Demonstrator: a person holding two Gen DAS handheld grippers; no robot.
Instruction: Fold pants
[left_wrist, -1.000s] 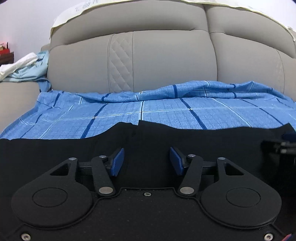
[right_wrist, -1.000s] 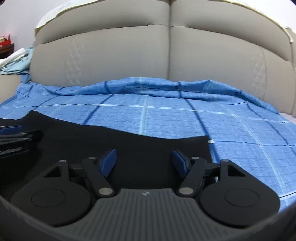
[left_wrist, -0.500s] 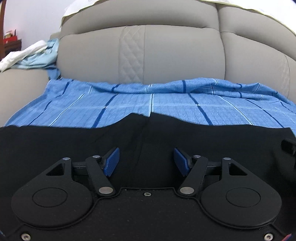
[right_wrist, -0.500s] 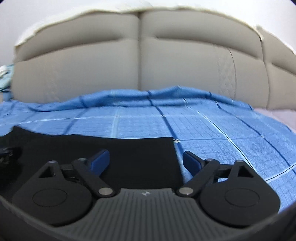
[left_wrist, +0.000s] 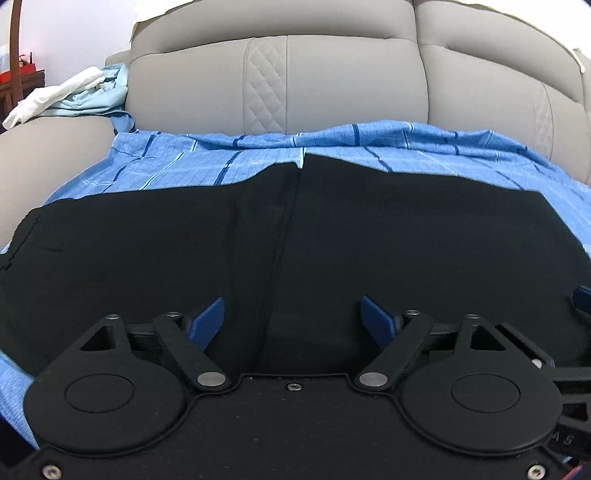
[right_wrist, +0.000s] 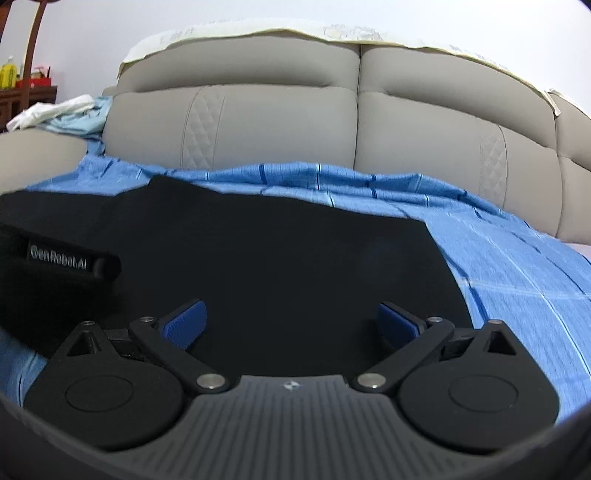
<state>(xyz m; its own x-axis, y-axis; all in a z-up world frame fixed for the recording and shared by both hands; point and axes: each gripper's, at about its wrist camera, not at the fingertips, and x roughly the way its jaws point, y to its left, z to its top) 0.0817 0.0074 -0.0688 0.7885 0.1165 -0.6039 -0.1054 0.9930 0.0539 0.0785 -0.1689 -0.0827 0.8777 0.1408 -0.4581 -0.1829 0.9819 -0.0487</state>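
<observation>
Black pants (left_wrist: 332, 236) lie flat across a blue striped sheet (left_wrist: 192, 166) on a sofa seat, a lengthwise seam running down their middle. My left gripper (left_wrist: 291, 319) hovers over the near part of the pants, jaws opening, blue pads apart with only flat cloth below them. In the right wrist view the same black pants (right_wrist: 295, 258) fill the left and centre. My right gripper (right_wrist: 291, 321) stands over their right end near the hem edge, jaws opening wide, gripping nothing. The left gripper's body (right_wrist: 66, 258) shows at the left edge there.
The beige sofa backrest (left_wrist: 332, 81) rises behind the seat. White and pale blue clothes (left_wrist: 74, 96) lie heaped on the left armrest. A dark wooden shelf (right_wrist: 26, 96) stands at far left. Blue sheet (right_wrist: 517, 277) lies bare right of the pants.
Both grippers' jaws have spread wider. Both views have pulled back toward me, so more of the pants shows. The pants now lie flat, free of both grippers.
</observation>
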